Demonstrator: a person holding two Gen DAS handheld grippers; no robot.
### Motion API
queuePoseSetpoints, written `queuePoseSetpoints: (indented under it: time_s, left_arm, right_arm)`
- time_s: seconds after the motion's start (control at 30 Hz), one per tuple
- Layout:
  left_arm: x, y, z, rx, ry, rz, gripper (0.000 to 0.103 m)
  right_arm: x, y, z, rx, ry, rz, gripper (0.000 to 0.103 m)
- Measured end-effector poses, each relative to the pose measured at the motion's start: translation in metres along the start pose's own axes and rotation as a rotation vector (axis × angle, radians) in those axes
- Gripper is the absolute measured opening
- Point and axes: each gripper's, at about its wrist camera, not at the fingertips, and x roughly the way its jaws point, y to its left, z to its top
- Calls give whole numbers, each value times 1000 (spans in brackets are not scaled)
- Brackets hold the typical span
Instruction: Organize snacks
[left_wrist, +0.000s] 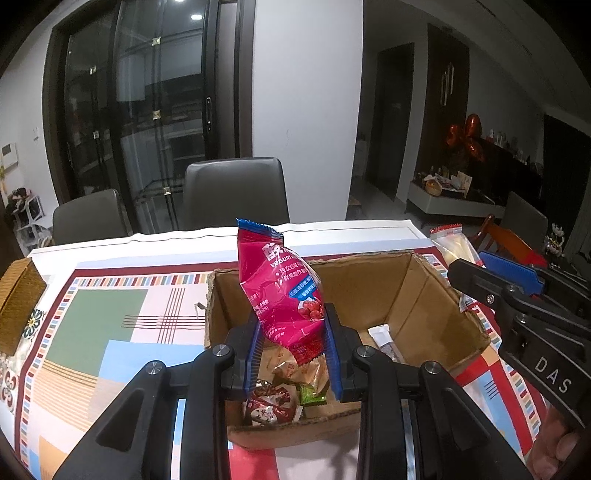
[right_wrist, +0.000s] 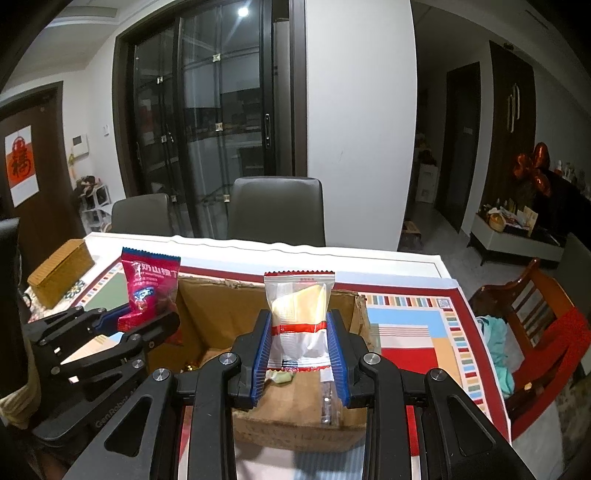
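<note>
Over a patterned tablecloth (left_wrist: 110, 321) and open brown cardboard box (left_wrist: 424, 291), my left gripper (left_wrist: 293, 354) pinches a light, crinkly magenta foil snack pouch (left_wrist: 284, 288) low down, my right gripper (right_wrist: 300, 350) a soft clear-wrapped pale pastry (right_wrist: 299, 306); both look slippery, so I would grip their sealed edges.

- The left wrist view looks forward and downward along the left gripper (left_wrist: 293, 347), close above the open cardboard box (left_wrist: 424, 291) on the patterned tablecloth (left_wrist: 110, 332).
- The right gripper (left_wrist: 491, 273) juts in at that view's right edge.
- The right wrist view faces much the same way along the right gripper (right_wrist: 300, 354), just above the same box (right_wrist: 229, 314), with the left gripper (right_wrist: 144, 321) at its left.
- Both views share the box, the tablecloth, the grey chairs (left_wrist: 236, 192) and the glass doors (left_wrist: 147, 110) beyond.
</note>
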Motion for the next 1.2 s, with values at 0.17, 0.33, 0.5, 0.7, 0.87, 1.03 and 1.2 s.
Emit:
queuePoseSetpoints:
  time_s: [0.17, 0.33, 0.5, 0.7, 0.87, 1.03, 1.2]
  left_arm:
    - [6, 1, 2, 1, 7, 9, 39]
    - [4, 4, 1, -12, 8, 20, 64]
    - [-3, 10, -2, -33, -1, 42, 81]
    - [-15, 14, -2, -39, -15, 71, 84]
    - [-31, 14, -4, -38, -35, 90, 87]
    - [-49, 16, -5, -50, -58, 115, 91]
    - [-67, 17, -9, -56, -78, 126, 92]
  right_arm:
    - [10, 0, 0, -4, 21, 27, 37]
    - [4, 2, 2, -10, -14, -9, 72]
    - [-3, 5, 3, -15, -28, -35, 77]
    - [-16, 7, 2, -18, -49, -56, 84]
    - [-30, 7, 3, -13, -66, -67, 84]
    - [-45, 8, 1, -16, -82, -74, 85]
    - [-62, 9, -3, -8, -101, -91, 89]
